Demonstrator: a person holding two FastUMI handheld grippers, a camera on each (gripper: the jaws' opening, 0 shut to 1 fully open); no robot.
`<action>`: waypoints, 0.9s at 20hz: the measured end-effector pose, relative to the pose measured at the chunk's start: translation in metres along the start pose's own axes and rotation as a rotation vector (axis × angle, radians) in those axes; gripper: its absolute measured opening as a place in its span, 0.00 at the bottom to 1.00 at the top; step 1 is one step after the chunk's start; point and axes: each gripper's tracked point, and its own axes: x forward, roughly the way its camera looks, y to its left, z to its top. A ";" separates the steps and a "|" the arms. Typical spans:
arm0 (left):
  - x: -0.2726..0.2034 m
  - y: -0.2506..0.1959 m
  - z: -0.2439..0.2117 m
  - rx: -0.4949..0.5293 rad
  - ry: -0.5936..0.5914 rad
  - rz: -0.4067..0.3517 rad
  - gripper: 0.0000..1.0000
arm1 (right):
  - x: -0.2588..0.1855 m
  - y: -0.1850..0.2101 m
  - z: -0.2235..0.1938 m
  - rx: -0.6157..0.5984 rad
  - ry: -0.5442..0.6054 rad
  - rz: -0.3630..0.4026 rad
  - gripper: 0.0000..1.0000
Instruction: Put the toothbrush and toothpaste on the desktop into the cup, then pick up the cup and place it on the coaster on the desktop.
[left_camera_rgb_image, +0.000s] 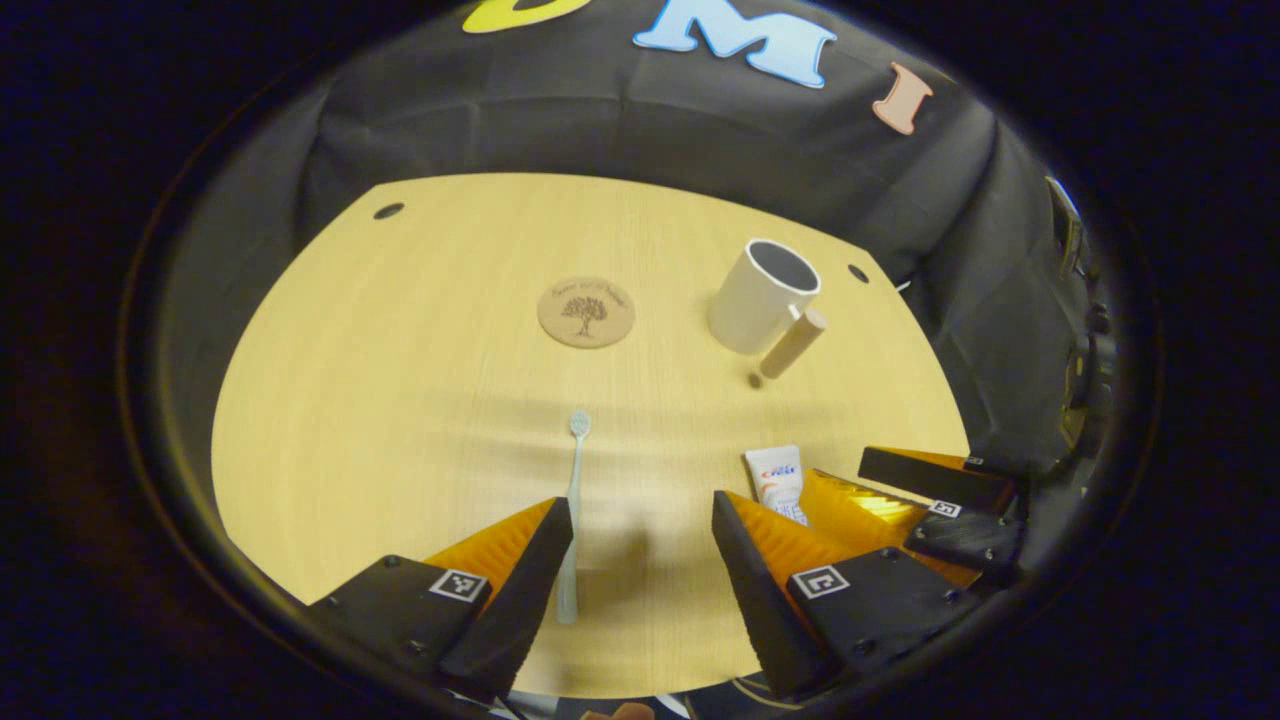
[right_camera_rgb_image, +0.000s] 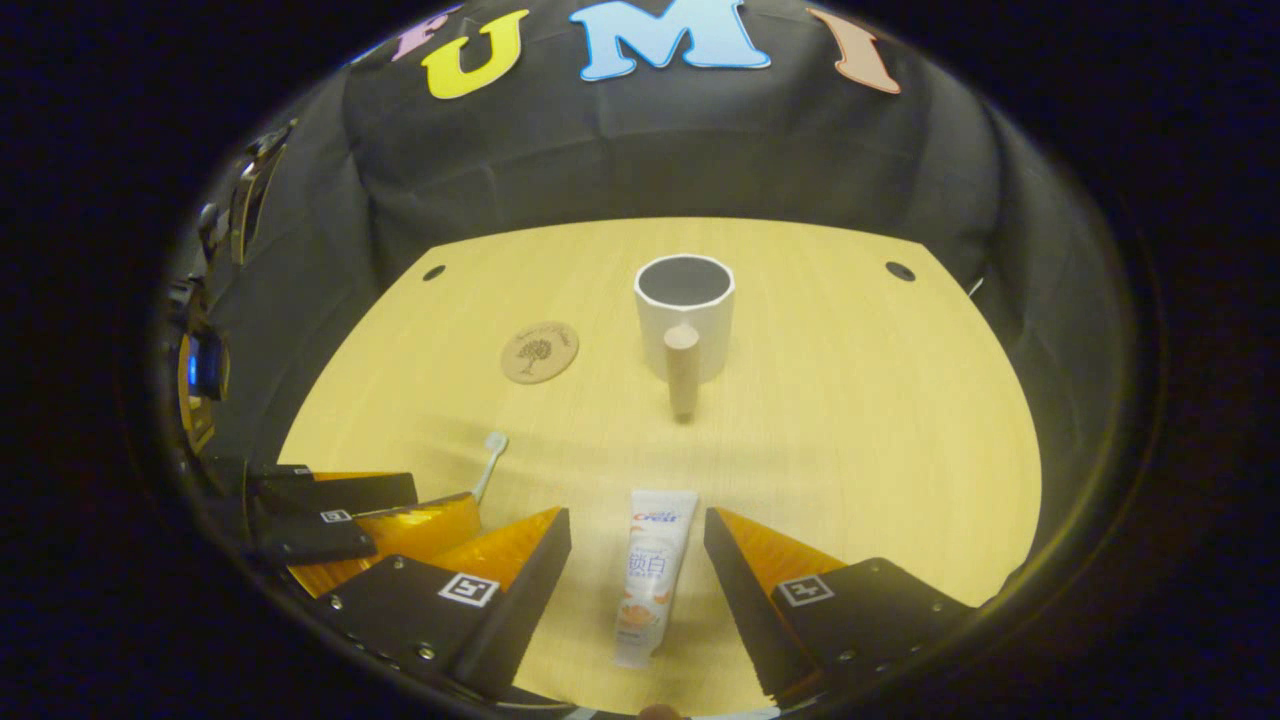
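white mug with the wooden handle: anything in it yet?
Empty: the white mug shows a bare interior; toothbrush and toothpaste tube lie on the desktop.

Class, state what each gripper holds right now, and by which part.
Nothing is held. The left gripper and right gripper stand open.

Desk (right_camera_rgb_image: 850, 420) pale matt wood grain; cup (right_camera_rgb_image: 685, 310) smooth matt with wooden handle; coaster (right_camera_rgb_image: 540, 351) cork-like; toothpaste (right_camera_rgb_image: 650, 575) tube glossy plastic; wall cloth.
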 end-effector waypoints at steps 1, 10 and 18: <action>0.007 -0.001 -0.005 0.002 0.036 -0.007 0.94 | 0.001 0.001 -0.003 -0.002 0.017 0.002 0.86; 0.034 0.021 -0.034 0.015 0.283 0.032 0.96 | 0.018 -0.003 -0.023 0.030 0.171 0.001 0.86; 0.054 0.044 -0.045 0.055 0.429 0.077 0.95 | 0.033 -0.003 -0.037 0.080 0.289 0.014 0.86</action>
